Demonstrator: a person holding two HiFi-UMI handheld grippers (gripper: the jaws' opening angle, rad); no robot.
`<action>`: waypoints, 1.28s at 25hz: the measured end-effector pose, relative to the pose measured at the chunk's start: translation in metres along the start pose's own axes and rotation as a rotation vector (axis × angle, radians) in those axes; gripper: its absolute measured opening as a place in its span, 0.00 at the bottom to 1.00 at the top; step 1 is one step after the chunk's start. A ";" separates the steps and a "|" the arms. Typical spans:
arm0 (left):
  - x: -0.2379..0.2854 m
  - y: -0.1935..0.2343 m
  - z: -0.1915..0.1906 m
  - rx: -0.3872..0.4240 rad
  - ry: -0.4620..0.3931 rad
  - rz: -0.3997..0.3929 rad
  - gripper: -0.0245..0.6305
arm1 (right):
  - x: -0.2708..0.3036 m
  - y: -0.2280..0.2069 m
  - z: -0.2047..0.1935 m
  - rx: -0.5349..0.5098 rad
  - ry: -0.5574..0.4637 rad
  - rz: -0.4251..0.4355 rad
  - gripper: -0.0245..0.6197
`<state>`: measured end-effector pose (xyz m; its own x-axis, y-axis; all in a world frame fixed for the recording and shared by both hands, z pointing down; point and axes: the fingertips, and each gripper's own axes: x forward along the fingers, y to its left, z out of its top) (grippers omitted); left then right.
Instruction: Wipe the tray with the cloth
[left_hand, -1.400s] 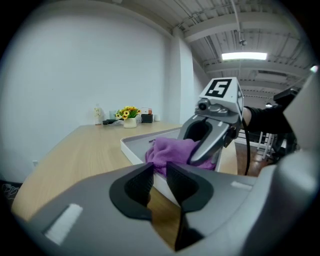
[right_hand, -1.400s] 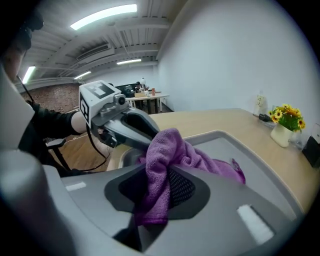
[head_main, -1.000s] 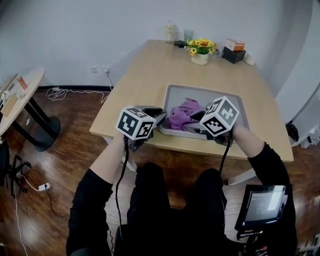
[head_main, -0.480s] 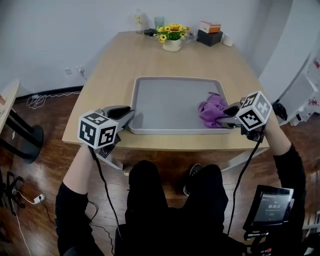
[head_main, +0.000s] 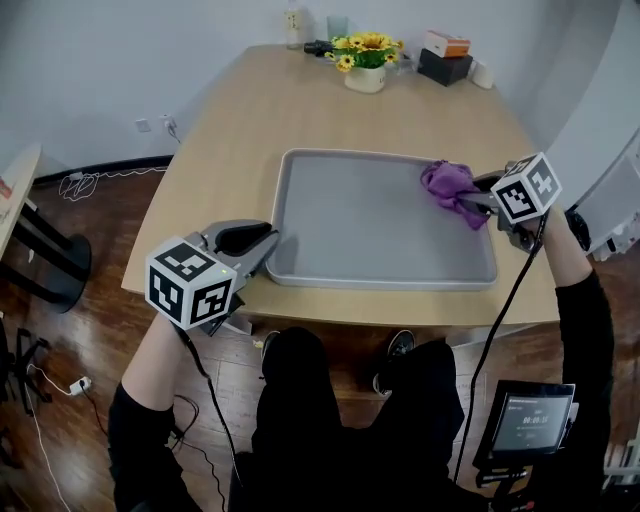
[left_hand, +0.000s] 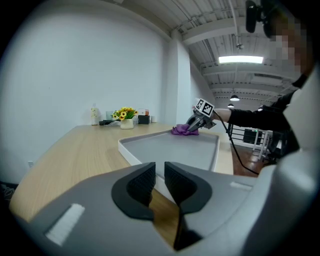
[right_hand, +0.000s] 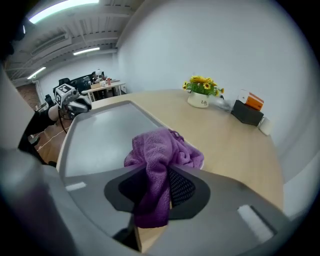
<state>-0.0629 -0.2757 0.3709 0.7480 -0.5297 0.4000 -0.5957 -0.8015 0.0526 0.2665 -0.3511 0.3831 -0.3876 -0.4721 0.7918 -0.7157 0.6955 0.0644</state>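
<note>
While the right gripper (head_main: 470, 198) holds the purple cloth (head_main: 447, 180), the cloth is down in the far right corner of the grey tray (head_main: 370, 220). Its fingers (right_hand: 182, 187) are squeezed on the cloth. A big bunch of cloth puffs out in front of them, and a little end hangs down behind.

The tray lies flat on the wooden tabletop (head_main: 300, 100), close to the near edge.

The left gripper (head_main: 268, 238) is at the near left corner of the tray, just beside the rim. I cannot tell if it touches. Its fingers (left_hand: 142, 182) have just been closing. Only a thin gap is between them, and nothing is in it.

Yellow flowers (head_main: 368, 45) stand in a pot at the far end of the tabletop, well apart from the tray.
</note>
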 end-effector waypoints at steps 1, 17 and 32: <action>-0.002 0.000 -0.001 0.002 -0.001 -0.002 0.10 | 0.004 -0.007 0.005 0.011 -0.007 -0.013 0.19; -0.001 0.018 -0.003 -0.028 -0.008 0.019 0.05 | -0.088 0.063 0.047 0.073 -0.402 0.055 0.19; 0.010 0.019 -0.001 -0.023 -0.018 0.026 0.04 | -0.211 0.010 0.004 0.239 -0.683 -0.212 0.19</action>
<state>-0.0673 -0.2960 0.3764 0.7374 -0.5553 0.3845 -0.6214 -0.7809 0.0639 0.3384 -0.2463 0.2143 -0.4461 -0.8677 0.2193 -0.8914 0.4528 -0.0219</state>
